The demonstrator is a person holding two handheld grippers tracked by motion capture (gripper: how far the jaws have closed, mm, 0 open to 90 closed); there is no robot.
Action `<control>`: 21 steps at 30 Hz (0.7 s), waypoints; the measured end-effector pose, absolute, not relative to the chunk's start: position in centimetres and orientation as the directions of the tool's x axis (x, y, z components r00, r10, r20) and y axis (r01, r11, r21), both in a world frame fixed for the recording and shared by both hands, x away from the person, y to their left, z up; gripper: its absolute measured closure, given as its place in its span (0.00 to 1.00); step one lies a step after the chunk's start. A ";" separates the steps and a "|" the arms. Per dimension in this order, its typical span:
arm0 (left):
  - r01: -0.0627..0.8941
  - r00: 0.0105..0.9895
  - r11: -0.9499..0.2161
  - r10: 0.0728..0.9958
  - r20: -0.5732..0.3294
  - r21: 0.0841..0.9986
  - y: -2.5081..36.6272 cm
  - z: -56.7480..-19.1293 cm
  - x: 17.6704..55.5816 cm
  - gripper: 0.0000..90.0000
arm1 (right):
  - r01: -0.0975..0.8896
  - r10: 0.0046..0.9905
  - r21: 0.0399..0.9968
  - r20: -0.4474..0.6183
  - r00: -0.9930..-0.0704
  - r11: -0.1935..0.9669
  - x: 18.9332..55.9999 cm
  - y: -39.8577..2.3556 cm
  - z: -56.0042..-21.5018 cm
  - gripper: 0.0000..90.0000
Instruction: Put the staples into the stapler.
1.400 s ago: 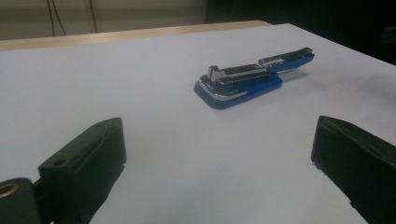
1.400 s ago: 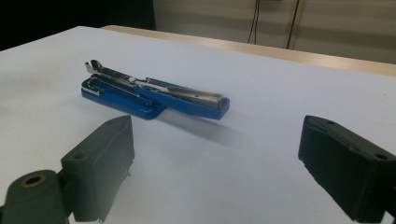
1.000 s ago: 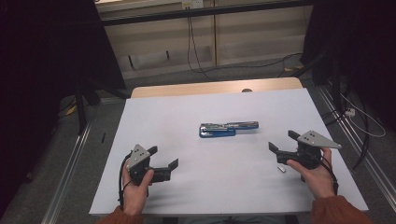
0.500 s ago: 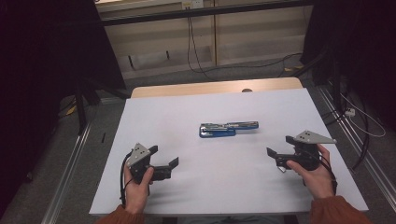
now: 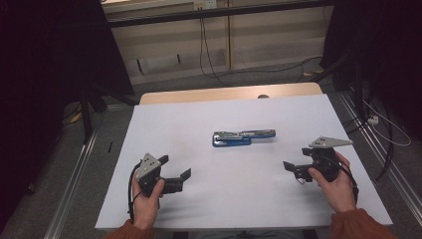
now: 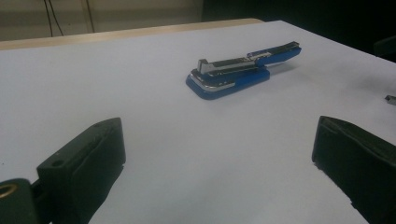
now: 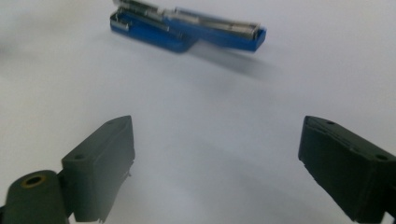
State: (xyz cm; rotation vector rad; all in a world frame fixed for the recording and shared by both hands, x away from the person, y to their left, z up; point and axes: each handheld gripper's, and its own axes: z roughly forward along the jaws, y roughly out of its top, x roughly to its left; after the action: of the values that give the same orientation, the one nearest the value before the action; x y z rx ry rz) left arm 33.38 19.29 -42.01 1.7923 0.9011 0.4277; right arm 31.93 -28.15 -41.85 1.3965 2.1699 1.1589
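Left claw [image 5: 185, 175]: held in the left hand [image 5: 147, 196] near the front-left part of the white surface [image 5: 169, 129]; jaws spread wide, nothing between them; grey three-cornered plate on top; black cable looping down beside the wrist. Own view: both black jaws standing apart at the bottom corners, bare white surface between.

Right claw [image 5: 290, 167]: held in the right hand [image 5: 338, 186] near the front-right part of the surface; jaws spread wide, nothing between them; grey plate on top, tips pointing inward toward the middle. Own view: two dark jaws far apart at the lower edge, white surface between, slightly blurred.

Blue stapler [image 5: 243, 137]: lying flat near the middle of the surface, long axis running left to right, well apart from both claws and roughly between them, farther back. Hinged open, metal-topped arm stretched out beyond the blue base, its far end raised slightly and casting a shadow. Seen ahead of the jaws in the left gripper view [image 6: 240, 70] and, slightly blurred, at the top of the right gripper view [image 7: 187, 29]. Untouched by either claw.

Surroundings: strip of bare wood at the far edge of the surface; grey floor with cables beyond; dark curtains at both sides.
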 end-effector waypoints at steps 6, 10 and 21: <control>0.400 0.648 -0.179 0.749 -0.139 0.899 19.4 -42.3 33.8 0.03 | 0.662 0.829 0.717 0.223 -0.512 0.217 32.0 -29.1 -41.8 0.13; 0.407 0.656 -0.168 0.738 -0.159 0.898 19.4 -42.3 33.7 0.03 | 0.667 0.822 0.688 0.184 -0.540 0.284 32.1 -29.0 -41.7 0.12; 0.402 0.651 -0.159 0.742 -0.159 0.902 19.4 -42.3 33.7 0.03 | 0.679 0.778 0.619 0.167 -0.605 0.395 31.8 -29.3 -41.5 0.36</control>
State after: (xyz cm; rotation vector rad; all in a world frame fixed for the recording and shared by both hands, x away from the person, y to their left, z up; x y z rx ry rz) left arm 33.74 19.45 -42.28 1.7814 0.9208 0.3905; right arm 31.81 -29.34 -41.47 1.3146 2.4957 0.9982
